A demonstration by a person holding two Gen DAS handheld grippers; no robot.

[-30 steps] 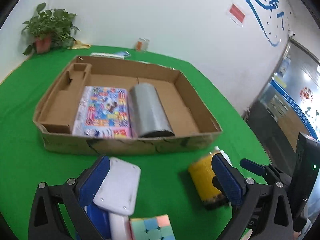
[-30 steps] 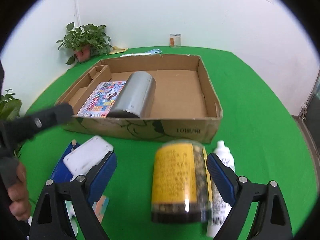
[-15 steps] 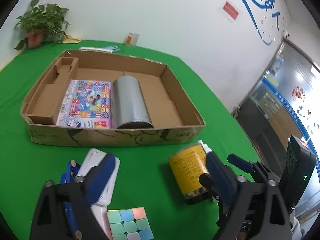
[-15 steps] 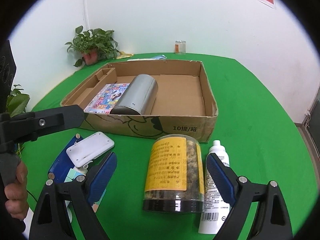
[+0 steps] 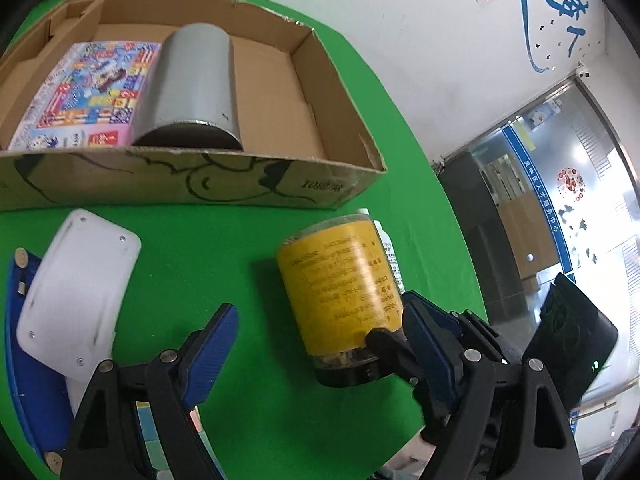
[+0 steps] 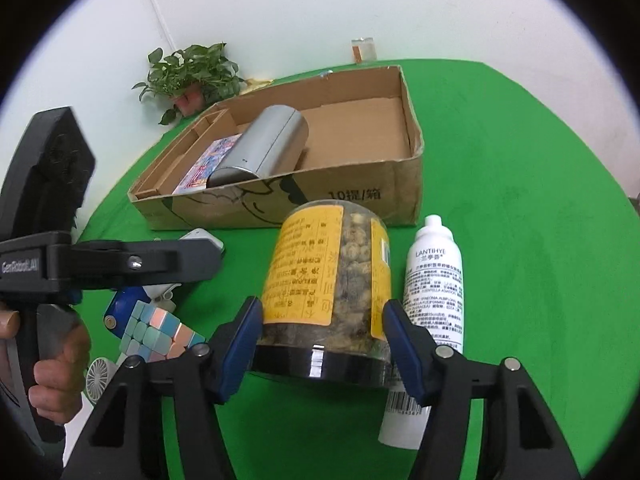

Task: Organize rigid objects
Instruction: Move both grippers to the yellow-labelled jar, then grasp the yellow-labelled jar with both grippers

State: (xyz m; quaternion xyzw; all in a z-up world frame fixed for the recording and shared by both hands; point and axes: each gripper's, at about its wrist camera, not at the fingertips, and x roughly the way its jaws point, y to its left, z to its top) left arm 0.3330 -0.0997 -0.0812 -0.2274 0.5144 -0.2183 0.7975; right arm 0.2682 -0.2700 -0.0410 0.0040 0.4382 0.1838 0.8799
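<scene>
One jar (image 6: 328, 292) on side, lid twd R gripper (image 6: 322, 344)

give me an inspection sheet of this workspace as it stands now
surface: green cloth table, no spills seen
job's things: cardboard box holds a silver cylinder on its side and a colourful flat pack; yellow-label jar and white spray bottle lie outside
clutter: pastel puzzle cube, white flat device on a blue item, small white fan
grippers: right claw has just been closing, pads against the jar; left claw open, empty
cables: white cord on wall
surroundings: potted plant, glass, white wall
</scene>
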